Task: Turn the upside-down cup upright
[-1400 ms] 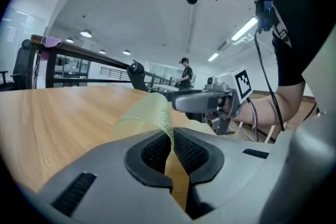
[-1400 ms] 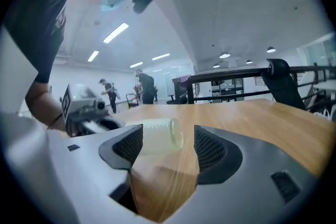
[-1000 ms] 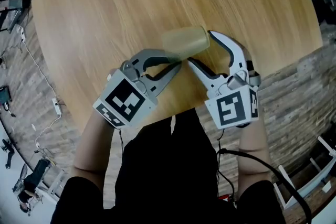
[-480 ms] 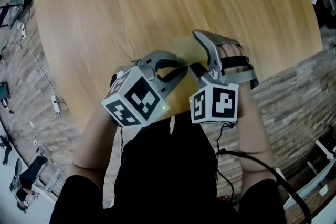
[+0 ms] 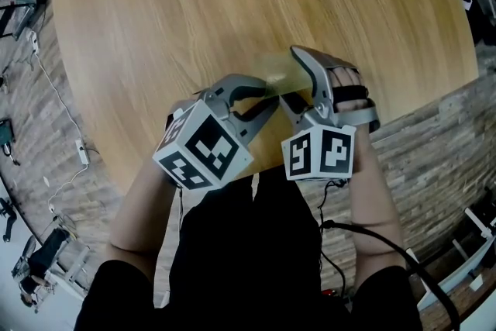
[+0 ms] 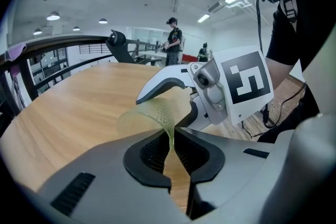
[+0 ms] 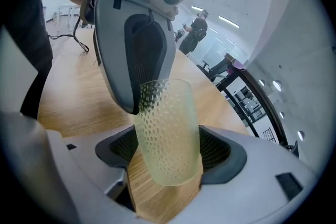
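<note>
A translucent yellow-green dimpled cup (image 5: 276, 75) (image 6: 143, 115) (image 7: 168, 134) is held just above the round wooden table (image 5: 194, 12), near its front edge. My left gripper (image 5: 267, 98) (image 6: 171, 145) is shut on the cup's thin wall, pinching it between the pads. My right gripper (image 5: 299, 83) (image 7: 170, 150) stands with its jaws wide around the cup's body; they have just been opening, and I see no pad pressing on it. In the head view the right gripper's fingers (image 5: 311, 67) cover most of the cup. The left gripper's finger (image 7: 142, 55) shows behind the cup in the right gripper view.
The table's front edge runs close under both hands, with plank flooring (image 5: 434, 136) beyond it. A black cable (image 5: 364, 238) trails from the right gripper. A person (image 6: 173, 42) stands far off past the table, beside a dark railing (image 6: 63, 44).
The right gripper has rolled and come down over the cup, so its jaws now stand around the body. The left gripper has kept its pinch and barely moved.
</note>
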Demonstrator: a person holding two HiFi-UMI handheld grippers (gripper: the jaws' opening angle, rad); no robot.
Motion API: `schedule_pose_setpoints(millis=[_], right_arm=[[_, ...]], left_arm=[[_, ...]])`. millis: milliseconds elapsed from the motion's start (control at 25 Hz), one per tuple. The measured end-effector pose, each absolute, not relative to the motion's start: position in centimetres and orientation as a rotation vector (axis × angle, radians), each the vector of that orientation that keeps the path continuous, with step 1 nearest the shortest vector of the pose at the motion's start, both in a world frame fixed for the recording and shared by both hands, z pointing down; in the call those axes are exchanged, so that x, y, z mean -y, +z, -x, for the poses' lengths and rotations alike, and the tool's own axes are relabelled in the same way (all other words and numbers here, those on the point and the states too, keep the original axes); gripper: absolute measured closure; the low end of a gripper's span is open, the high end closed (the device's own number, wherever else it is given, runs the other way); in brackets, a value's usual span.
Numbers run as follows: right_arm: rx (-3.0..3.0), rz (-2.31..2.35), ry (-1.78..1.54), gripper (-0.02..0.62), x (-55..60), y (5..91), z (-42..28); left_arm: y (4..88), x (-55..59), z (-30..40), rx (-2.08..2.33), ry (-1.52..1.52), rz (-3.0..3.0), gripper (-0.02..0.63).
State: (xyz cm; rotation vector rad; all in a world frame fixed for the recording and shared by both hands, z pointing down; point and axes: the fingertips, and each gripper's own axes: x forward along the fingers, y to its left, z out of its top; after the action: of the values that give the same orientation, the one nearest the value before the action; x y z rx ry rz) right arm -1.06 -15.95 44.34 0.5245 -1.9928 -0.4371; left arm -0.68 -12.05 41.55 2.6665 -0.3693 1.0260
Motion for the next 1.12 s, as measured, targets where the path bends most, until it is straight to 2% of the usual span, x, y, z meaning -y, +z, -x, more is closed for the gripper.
schedule_pose_setpoints(millis=[120,200,320,720,760,880,1120], right_arm=[[2.006,-0.542,-0.441,0.279,16.1,44.2,1.3],[2.018,-0.551,-0.441,0.279,16.2,44.2,1.3],[2.049,-0.570,-0.435,0.279,16.2,44.0,1.3],[2.078,-0.690,-0.315,0.279,16.5,44.4,-1.4],[2.108,-0.717,-0.285,0.279,16.6,44.0,-1.7],[2.234,-0.800,-0.206,0.279,16.5,42.4,-1.9],[2.443,-0.815,-0.138,0.279,14.4,40.0,-0.3]], left_arm=[[41.2,12.0,1.0,0.381,0.995,-2.655,0.569],[40.9,11.6,0.9,0.353,0.971,-2.650,0.517],[40.2,11.4,0.6,0.314,0.902,-2.657,0.475],[38.8,13.2,3.6,0.499,0.721,-2.647,0.471],[38.9,14.1,4.3,0.568,0.695,-2.629,0.477],[39.8,16.8,6.0,0.777,0.615,-2.571,0.596],[41.1,18.5,4.0,0.902,0.550,-2.571,0.598]])
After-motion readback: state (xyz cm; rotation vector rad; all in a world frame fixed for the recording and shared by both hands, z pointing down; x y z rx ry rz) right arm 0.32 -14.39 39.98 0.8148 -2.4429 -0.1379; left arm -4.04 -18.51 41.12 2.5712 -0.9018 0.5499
